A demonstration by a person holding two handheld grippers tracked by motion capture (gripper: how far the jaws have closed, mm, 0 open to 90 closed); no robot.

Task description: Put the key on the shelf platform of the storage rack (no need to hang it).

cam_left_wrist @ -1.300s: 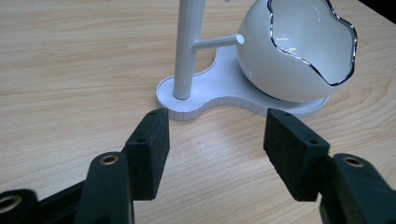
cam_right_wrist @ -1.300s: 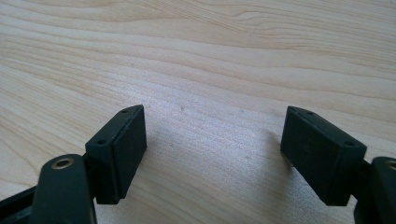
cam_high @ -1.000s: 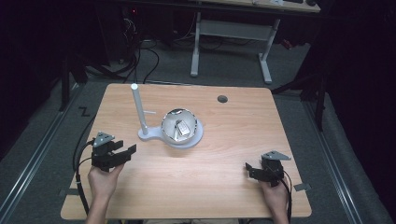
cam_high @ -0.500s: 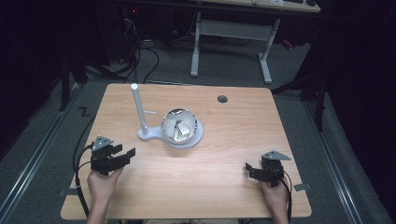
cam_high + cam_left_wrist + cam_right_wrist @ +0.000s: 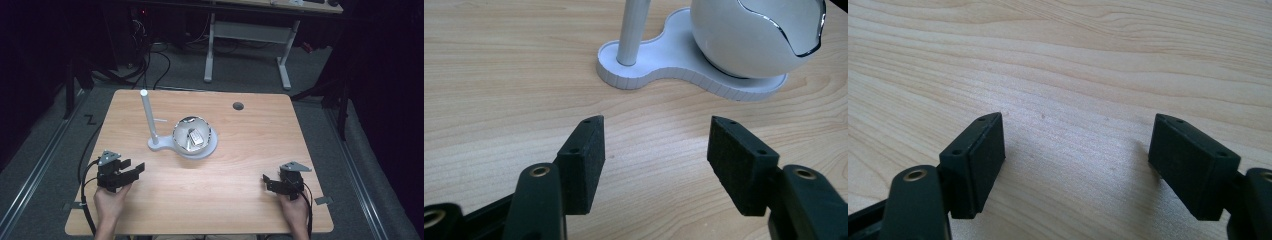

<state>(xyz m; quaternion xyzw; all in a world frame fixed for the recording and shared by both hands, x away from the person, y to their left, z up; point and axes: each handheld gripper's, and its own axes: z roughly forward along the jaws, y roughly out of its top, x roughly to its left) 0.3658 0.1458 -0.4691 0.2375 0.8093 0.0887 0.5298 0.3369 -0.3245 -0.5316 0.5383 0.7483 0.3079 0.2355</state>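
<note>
A white stand (image 5: 172, 146) with an upright pole (image 5: 149, 117) sits mid-table and carries a round white bowl (image 5: 194, 135) with a chrome rim. A small pale object (image 5: 195, 137) lies inside the bowl. My left gripper (image 5: 136, 170) hovers at the near left, open and holding nothing, and points toward the stand. In the left gripper view, the open left gripper (image 5: 657, 123) faces the pole (image 5: 634, 30) and the bowl (image 5: 754, 35) just ahead. My right gripper (image 5: 268, 181) rests at the near right, open and apart from the stand. The right gripper (image 5: 1078, 120) has bare wood between its jaws.
The wooden table (image 5: 250, 150) has a round cable hole (image 5: 238, 106) at the back right. Beyond the far edge, a white desk frame (image 5: 245, 35) and cables lie on the dark floor. Metal rails run along both sides of the table.
My left gripper has slid slightly toward the near edge. The right gripper, stand and bowl have not moved.
</note>
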